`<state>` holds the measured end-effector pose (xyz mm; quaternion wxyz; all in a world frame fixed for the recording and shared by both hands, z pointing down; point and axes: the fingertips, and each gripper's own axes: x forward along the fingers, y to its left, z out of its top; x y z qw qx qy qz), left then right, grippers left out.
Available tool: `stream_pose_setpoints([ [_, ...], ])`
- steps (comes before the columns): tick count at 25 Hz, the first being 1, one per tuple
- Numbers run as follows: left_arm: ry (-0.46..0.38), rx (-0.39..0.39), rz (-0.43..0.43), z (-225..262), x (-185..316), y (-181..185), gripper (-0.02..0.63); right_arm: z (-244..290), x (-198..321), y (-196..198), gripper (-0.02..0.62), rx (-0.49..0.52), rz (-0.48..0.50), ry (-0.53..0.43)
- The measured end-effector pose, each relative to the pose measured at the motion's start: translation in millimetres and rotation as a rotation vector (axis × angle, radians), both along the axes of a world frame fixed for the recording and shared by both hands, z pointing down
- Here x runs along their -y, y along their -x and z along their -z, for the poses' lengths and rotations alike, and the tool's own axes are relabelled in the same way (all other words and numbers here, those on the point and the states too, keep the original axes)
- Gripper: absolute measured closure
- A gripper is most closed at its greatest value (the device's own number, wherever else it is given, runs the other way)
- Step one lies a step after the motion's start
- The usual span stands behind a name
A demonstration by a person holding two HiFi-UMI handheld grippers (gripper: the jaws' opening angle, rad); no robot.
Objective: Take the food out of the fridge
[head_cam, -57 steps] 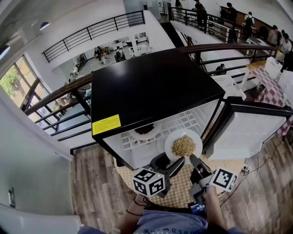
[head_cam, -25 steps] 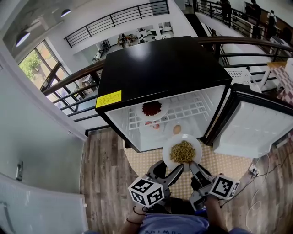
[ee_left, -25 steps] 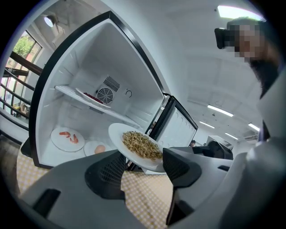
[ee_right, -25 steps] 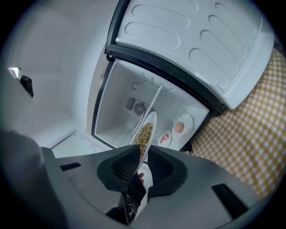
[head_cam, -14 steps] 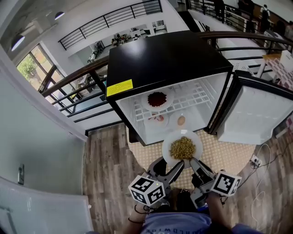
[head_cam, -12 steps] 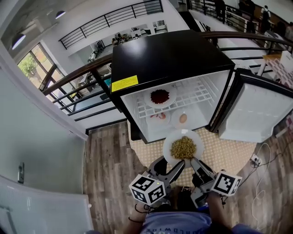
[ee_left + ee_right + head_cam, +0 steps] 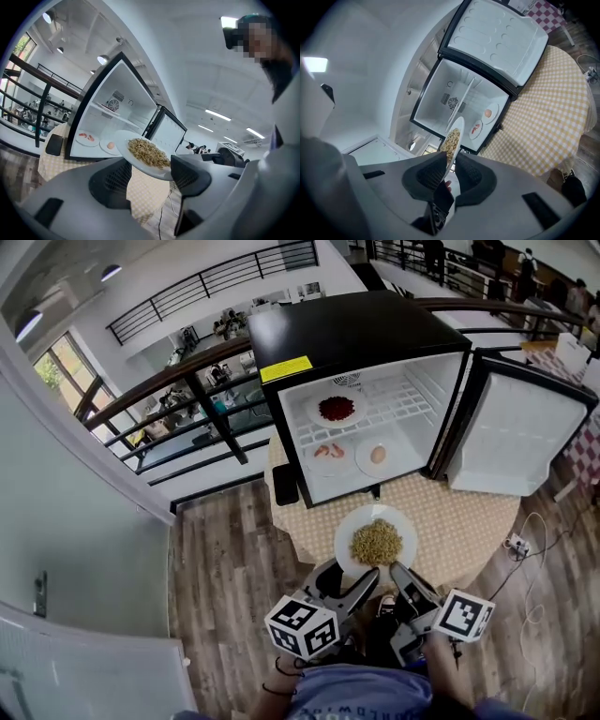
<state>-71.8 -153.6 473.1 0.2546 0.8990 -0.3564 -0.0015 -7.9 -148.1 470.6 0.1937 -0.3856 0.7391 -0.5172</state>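
The plate of yellowish food (image 7: pixel 376 538) is hanging in the air over the near edge of the checked table (image 7: pixel 469 521), in front of the open fridge (image 7: pixel 356 324). The right gripper (image 7: pixel 397 570) is pinching the plate's near rim between almost closed jaws. The left gripper (image 7: pixel 349 579) is sitting beside it, jaws standing apart, one pad touching the rim. Inside the fridge, a plate of red food (image 7: pixel 336 409) is resting on the wire shelf (image 7: pixel 403 404).
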Motion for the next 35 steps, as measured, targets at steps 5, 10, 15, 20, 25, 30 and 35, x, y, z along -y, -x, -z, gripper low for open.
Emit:
stream_pose_setpoints([
  [5,-0.006,-0.004,-0.040,0.2,-31.4,9.9,0.344,-3.0,-34.9,9.5,0.534,0.003,-0.042,0.018],
  [10,-0.005,-0.017,-0.053,0.9,-54.0,18.5,0.344,0.8,-57.8,19.1,0.534,-0.002,-0.054,0.009],
  [15,-0.009,-0.028,-0.064,3.0,-66.9,15.5,0.344,1.3,-72.6,14.9,0.534,-0.034,-0.062,0.015],
  [20,-0.019,-0.036,-0.069,8.2,-77.3,3.3,0.344,8.0,-82.5,3.5,0.534,-0.041,-0.060,0.000],
  [25,-0.031,-0.028,-0.059,15.9,-87.2,-16.7,0.344,13.7,-92.2,-17.4,0.534,-0.051,-0.046,-0.010],
  [30,-0.027,-0.022,-0.024,16.8,-108.2,-42.0,0.344,17.6,-110.0,-40.9,0.532,-0.031,-0.009,-0.021],
  [35,-0.021,-0.016,-0.001,14.3,-135.0,-68.1,0.344,13.7,-136.2,-67.7,0.532,-0.032,0.011,-0.012],
])
